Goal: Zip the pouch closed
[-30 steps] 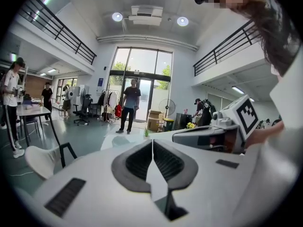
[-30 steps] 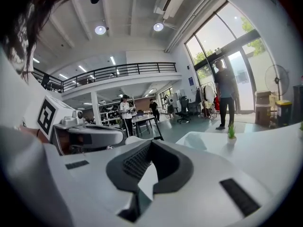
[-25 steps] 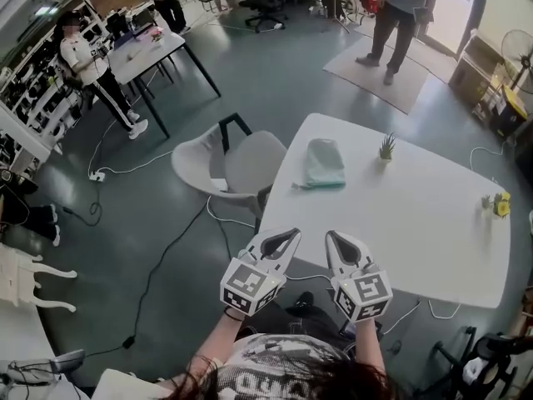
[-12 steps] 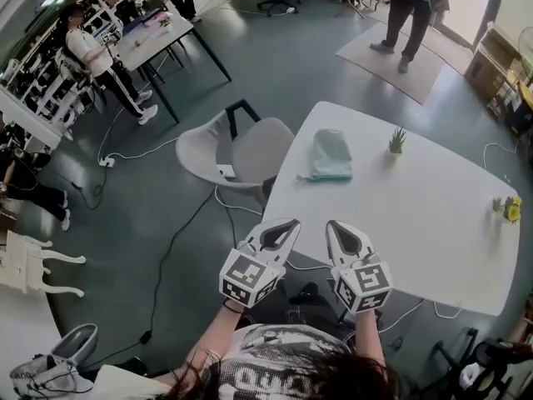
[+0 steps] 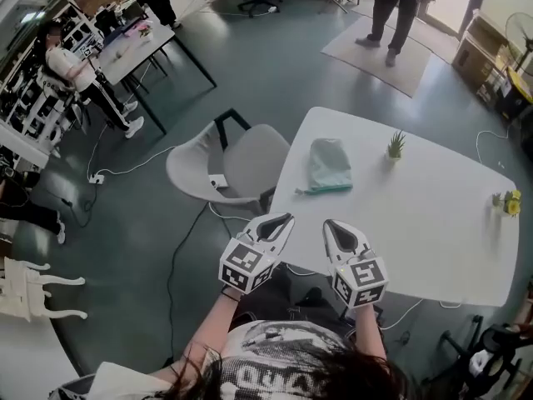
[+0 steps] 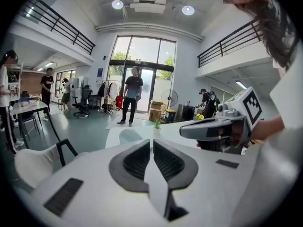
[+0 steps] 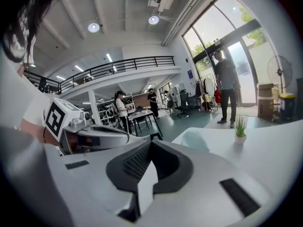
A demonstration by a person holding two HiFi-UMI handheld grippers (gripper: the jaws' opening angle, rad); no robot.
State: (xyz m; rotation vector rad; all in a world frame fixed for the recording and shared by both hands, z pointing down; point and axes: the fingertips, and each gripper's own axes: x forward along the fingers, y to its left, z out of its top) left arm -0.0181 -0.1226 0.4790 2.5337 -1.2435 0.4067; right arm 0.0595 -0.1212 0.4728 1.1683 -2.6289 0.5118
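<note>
A pale green pouch [image 5: 327, 165] lies flat on the far left part of the white table [image 5: 425, 223]; its zip is too small to make out. Both grippers hover side by side at the table's near left edge, well short of the pouch. My left gripper [image 5: 284, 221] is shut and holds nothing, with its jaws touching [image 6: 151, 144]. My right gripper [image 5: 331, 226] is shut and empty too [image 7: 150, 144]. The pouch [image 6: 129, 136] shows ahead in the left gripper view, and the pouch [image 7: 195, 138] shows ahead in the right gripper view.
A small potted plant [image 5: 393, 147] stands right of the pouch, and a yellow object [image 5: 510, 205] sits at the table's right edge. A grey chair [image 5: 233, 165] is at the table's left. Cables [image 5: 179, 248] trail on the floor. People stand farther off.
Both grippers have moved forward and slightly down toward the table's near edge, still shut and side by side. The pouch has not moved.
</note>
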